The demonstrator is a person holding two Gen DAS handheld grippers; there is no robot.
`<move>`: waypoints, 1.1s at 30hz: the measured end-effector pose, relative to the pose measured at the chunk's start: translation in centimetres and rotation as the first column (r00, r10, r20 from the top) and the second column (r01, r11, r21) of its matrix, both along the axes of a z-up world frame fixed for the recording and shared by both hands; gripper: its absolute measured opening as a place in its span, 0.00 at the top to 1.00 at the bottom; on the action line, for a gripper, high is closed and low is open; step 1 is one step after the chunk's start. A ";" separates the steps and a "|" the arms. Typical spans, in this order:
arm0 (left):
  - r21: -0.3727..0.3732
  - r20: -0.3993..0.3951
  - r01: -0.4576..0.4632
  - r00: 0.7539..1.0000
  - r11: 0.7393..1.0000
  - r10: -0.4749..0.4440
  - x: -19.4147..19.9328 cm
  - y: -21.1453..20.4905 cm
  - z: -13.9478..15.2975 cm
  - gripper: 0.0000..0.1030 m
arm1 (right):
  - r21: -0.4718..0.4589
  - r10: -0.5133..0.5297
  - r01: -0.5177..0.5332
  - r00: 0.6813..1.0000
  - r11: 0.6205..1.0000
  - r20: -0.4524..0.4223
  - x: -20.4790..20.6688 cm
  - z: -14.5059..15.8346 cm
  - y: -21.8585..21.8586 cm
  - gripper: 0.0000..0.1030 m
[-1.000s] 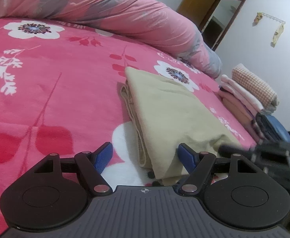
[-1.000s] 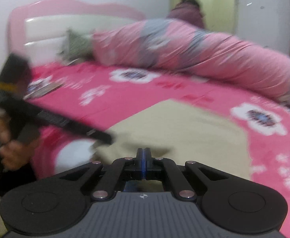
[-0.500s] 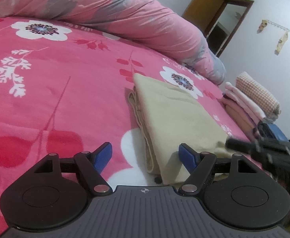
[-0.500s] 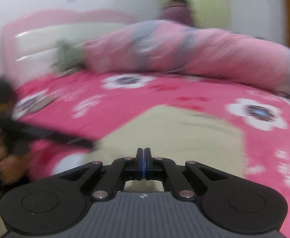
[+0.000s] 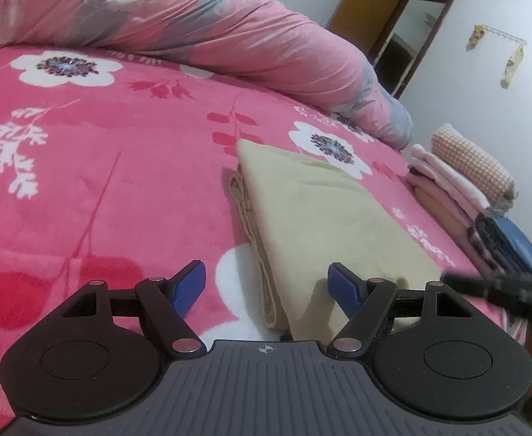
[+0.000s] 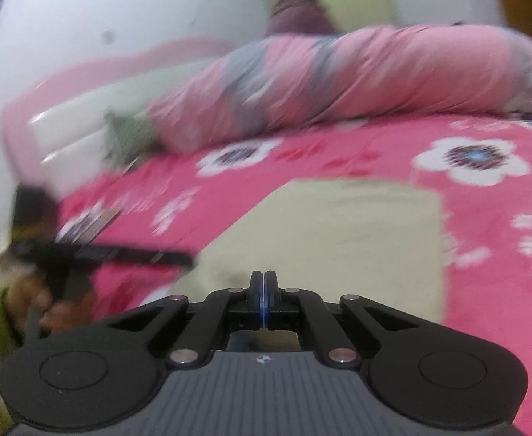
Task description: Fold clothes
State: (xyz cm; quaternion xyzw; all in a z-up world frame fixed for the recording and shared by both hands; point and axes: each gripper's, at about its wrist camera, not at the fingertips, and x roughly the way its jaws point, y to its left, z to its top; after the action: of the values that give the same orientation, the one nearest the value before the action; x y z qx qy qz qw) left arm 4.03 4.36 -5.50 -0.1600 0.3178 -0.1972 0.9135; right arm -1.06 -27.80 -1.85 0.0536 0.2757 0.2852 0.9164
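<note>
— How's the garment?
— My folded beige fleece cloth [image 5: 324,225] lies flat on the pink floral bedspread [image 5: 102,181], layered edges stacked (neat enough).
— Grippers?
— My left gripper [image 5: 266,287] gapes empty; right gripper [image 6: 263,290] clenched on nothing.

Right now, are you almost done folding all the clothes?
Looks close. Done: the beige garment lies folded flat on the pink bedspread, and a stack of folded clothes sits at the bed's edge. In hand: nothing; the left gripper is open over the garment's near edge, the right gripper is shut and empty. Left: perhaps moving it to the stack.
</note>
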 end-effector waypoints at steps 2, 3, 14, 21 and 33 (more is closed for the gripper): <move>0.004 0.001 0.003 1.000 1.000 -0.003 0.1 -0.4 0.0 0.27 | -0.061 -0.030 0.029 0.999 0.998 -0.012 0.8 -1.0 0.1 1.00; 0.007 -0.001 0.003 1.000 1.000 -0.003 0.2 -0.6 0.0 0.27 | -0.079 -0.002 -0.001 0.999 0.997 -0.043 0.8 -1.9 0.7 1.00; 0.012 -0.030 -0.031 0.999 0.999 0.031 0.7 0.0 -0.9 0.26 | 0.003 0.101 -0.101 0.995 0.995 0.027 1.9 0.0 1.3 1.00; 0.011 -0.032 -0.064 0.997 0.998 0.064 0.3 1.1 -0.9 0.26 | -0.057 0.310 -0.315 0.947 0.947 -0.082 1.3 -4.2 7.5 1.00; -0.056 0.005 0.013 1.000 0.998 -0.012 0.5 0.2 -0.2 0.25 | 0.005 0.096 -0.097 0.991 0.995 0.090 3.0 0.9 2.6 0.99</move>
State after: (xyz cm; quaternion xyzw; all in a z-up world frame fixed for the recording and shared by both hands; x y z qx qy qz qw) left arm 4.56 4.55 -5.73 -0.1831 0.3111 -0.2121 0.9081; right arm 1.90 -25.16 -0.95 0.0316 0.2351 0.3326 0.9127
